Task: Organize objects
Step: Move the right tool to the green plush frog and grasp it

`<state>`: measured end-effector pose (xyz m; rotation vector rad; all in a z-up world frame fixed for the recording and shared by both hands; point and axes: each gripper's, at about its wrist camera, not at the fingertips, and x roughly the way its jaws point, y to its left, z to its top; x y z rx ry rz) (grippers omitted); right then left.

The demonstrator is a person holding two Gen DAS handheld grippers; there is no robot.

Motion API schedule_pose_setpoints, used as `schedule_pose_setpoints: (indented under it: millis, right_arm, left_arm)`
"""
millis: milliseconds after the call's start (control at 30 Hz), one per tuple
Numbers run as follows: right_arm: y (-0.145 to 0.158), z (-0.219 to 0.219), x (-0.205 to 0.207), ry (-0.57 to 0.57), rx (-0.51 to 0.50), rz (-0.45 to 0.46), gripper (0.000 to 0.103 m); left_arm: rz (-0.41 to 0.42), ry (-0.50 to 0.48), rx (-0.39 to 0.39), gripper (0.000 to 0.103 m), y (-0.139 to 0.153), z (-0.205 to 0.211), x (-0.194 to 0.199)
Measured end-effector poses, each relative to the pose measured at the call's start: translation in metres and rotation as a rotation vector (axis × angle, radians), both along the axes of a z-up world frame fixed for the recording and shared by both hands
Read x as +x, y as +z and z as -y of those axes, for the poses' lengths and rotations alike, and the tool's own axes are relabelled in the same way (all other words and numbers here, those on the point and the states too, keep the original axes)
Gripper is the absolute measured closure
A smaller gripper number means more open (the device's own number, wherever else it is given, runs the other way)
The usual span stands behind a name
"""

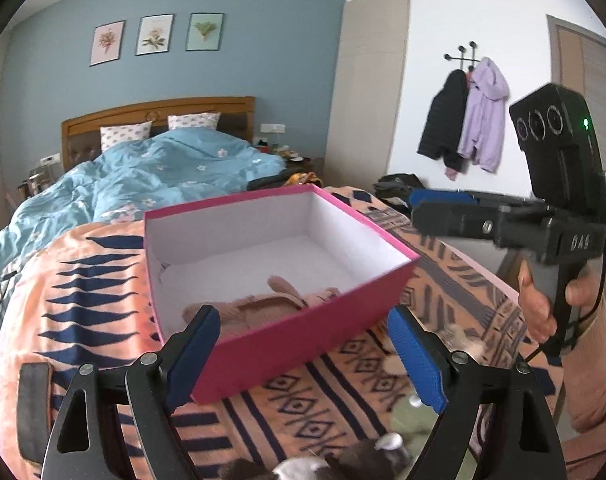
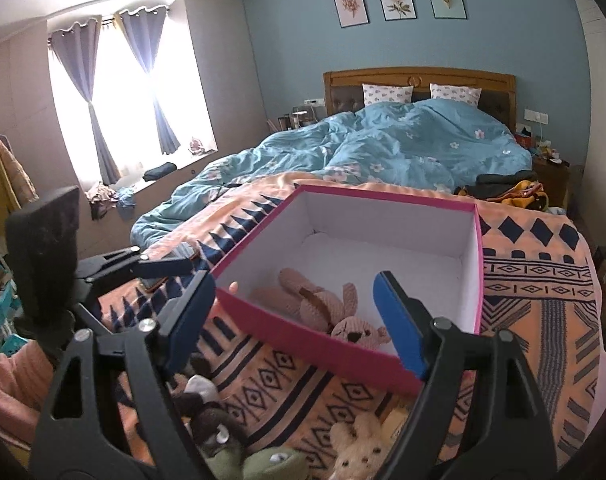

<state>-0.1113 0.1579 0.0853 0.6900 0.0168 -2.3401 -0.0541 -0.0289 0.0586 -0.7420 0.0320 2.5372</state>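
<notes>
A pink box with a white inside stands on the patterned blanket; it also shows in the right wrist view. A pink knitted bunny lies inside it, also seen in the left wrist view. My left gripper is open and empty, just in front of the box's near corner. My right gripper is open and empty, above the box's near wall; from the left wrist view it hovers right of the box. More plush toys lie near me: a dark one, a green one, a cream bunny.
A blue floral duvet covers the bed behind the blanket. Dark and yellow clothes lie at the bed's right edge. Jackets hang on the wall. A window with curtains is on the left.
</notes>
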Motion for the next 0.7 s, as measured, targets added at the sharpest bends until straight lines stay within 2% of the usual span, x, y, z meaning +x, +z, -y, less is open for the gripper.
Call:
schedule_pose_setpoints:
  millis: [267, 533, 700]
  right_arm:
    - [-0.006, -0.016, 0.041, 0.016, 0.003, -0.006, 0.021]
    - [-0.058, -0.016, 0.072, 0.024, 0.083, 0.087, 0.021]
    - [-0.086, -0.016, 0.079, 0.040, 0.082, 0.167, 0.032]
  left_arm:
    - [0.030, -0.061, -0.013, 0.015, -0.018, -0.010, 0.027]
    - [0.092, -0.078, -0.022, 0.015, -0.045, -0.018, 0.041]
    - [0.115, -0.095, -0.025, 0.015, -0.056, -0.022, 0.049]
